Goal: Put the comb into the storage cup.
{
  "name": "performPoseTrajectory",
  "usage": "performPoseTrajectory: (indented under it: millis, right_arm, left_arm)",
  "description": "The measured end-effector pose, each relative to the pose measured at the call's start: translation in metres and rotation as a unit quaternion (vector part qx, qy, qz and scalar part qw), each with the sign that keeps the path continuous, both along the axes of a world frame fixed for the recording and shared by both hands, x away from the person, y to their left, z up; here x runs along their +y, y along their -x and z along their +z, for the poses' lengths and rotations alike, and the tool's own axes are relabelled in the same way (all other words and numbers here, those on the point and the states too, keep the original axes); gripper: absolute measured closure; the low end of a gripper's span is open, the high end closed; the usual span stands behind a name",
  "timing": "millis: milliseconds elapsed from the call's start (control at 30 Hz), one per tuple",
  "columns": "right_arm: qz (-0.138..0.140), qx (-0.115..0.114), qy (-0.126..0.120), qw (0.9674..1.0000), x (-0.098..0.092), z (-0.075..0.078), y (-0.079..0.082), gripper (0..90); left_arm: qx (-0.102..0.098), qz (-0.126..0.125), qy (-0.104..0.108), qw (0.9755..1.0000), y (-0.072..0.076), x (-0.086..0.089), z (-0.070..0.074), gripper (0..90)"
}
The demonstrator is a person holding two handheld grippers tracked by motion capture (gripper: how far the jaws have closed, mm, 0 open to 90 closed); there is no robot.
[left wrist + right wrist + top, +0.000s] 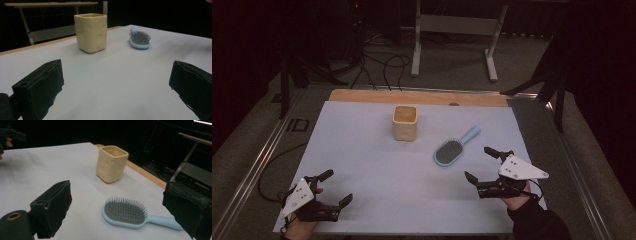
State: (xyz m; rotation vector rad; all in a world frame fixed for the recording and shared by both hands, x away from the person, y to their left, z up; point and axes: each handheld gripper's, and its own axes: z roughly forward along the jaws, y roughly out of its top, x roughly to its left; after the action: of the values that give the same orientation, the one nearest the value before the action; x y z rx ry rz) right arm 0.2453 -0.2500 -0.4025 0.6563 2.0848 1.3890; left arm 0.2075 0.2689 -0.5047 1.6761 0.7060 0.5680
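On the counter [362,165], nothing is being held yet.
Both grippers, left [332,187] and right [479,162], are hovering with jaws open; brush [448,152] and cup [405,122] are lying untouched.

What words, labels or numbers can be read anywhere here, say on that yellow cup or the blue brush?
None can be read.
The yellow cup bears only shallow round dimples, no lettering.
The blue hairbrush shows a plain back and handle, no brand that I can see.
The left gripper and right gripper carry grey plates with small holes, no print.
The pale table cover is blank.
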Motion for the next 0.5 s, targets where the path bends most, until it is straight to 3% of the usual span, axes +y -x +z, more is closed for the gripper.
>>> performPoseTrajectory:
  millis: [500]
  right_arm:
    - [-0.005, -0.004, 0.011, 0.9999, 0.0, 0.016, -0.029, 8.4]
  left_arm:
    - [0.0, -0.001, 0.001, 1.0, 0.0, 0.0, 0.0, 0.0]
